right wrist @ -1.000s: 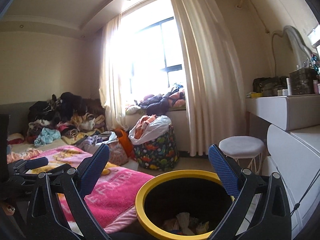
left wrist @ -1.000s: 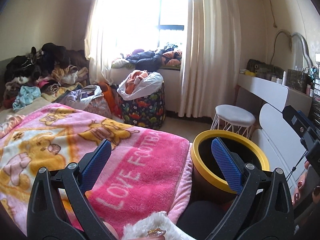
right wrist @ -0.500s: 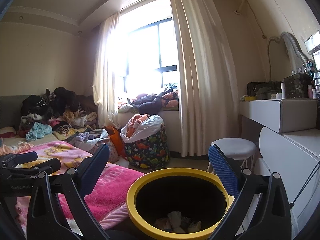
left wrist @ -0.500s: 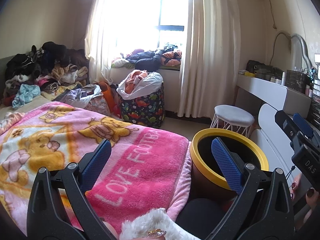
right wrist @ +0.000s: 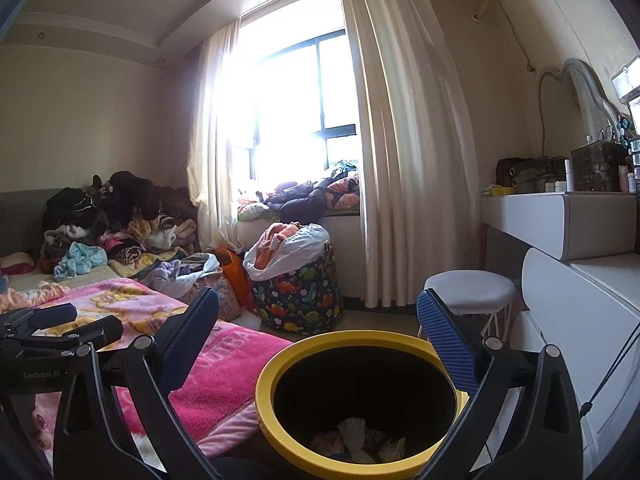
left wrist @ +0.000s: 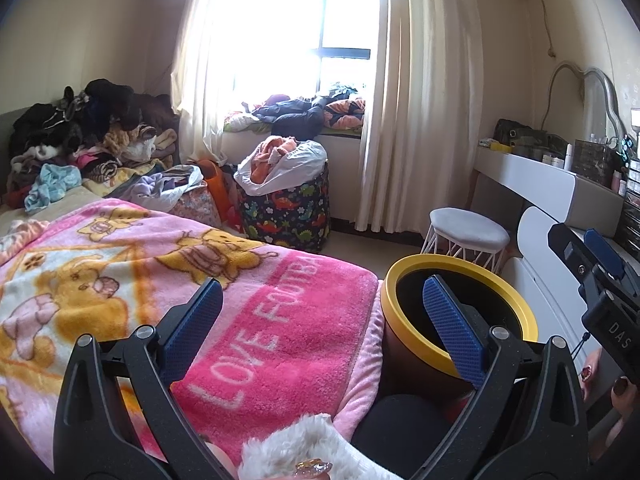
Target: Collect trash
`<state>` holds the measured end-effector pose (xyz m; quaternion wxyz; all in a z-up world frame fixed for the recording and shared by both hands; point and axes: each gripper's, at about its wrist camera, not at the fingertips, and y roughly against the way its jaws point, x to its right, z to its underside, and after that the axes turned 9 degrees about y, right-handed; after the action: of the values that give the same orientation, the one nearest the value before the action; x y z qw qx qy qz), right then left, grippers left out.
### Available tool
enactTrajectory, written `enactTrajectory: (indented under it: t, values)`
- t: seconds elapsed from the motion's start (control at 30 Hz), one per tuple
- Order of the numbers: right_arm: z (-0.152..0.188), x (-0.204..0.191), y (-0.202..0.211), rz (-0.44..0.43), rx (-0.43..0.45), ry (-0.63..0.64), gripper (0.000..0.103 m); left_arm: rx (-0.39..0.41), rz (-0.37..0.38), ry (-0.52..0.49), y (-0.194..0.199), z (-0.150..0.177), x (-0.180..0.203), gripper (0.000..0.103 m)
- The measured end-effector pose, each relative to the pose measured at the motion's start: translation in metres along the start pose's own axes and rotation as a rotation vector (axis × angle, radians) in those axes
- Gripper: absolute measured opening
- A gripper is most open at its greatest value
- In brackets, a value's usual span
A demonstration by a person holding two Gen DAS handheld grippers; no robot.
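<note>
The yellow-rimmed bin (right wrist: 360, 400) stands at the lower centre of the right wrist view, beside the pink blanket (left wrist: 240, 320). The crumpled paper scraps (right wrist: 356, 438) at its bottom are probably tissue: light, soft, crushable, best pinched at a raised fold. Left tongs (left wrist: 324, 316) and right tongs (right wrist: 320, 336) both stand apart, empty. Since a second ago the right tongs have drifted rightward, the bin sliding toward frame centre.

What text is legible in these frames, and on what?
"LOVE FOOTBA", cut off by a fold: pink blanket.
"DAS": right gripper body, left wrist view.
"GenRobot.AI": left gripper body, right wrist view, faint.
Labels on dresser bottles: too small to read.
</note>
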<state>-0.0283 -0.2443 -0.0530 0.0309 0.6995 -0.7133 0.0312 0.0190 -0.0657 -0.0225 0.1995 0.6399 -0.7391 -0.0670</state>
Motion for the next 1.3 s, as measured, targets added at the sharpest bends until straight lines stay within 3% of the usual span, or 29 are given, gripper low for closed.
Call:
enactTrajectory:
  t: [1.3]
  values:
    - [0.0026, 0.0009, -0.0022, 0.001, -0.002, -0.003, 0.097, -0.002, 0.003, -0.001, 0.0002, -0.0015, 0.001, 0.092]
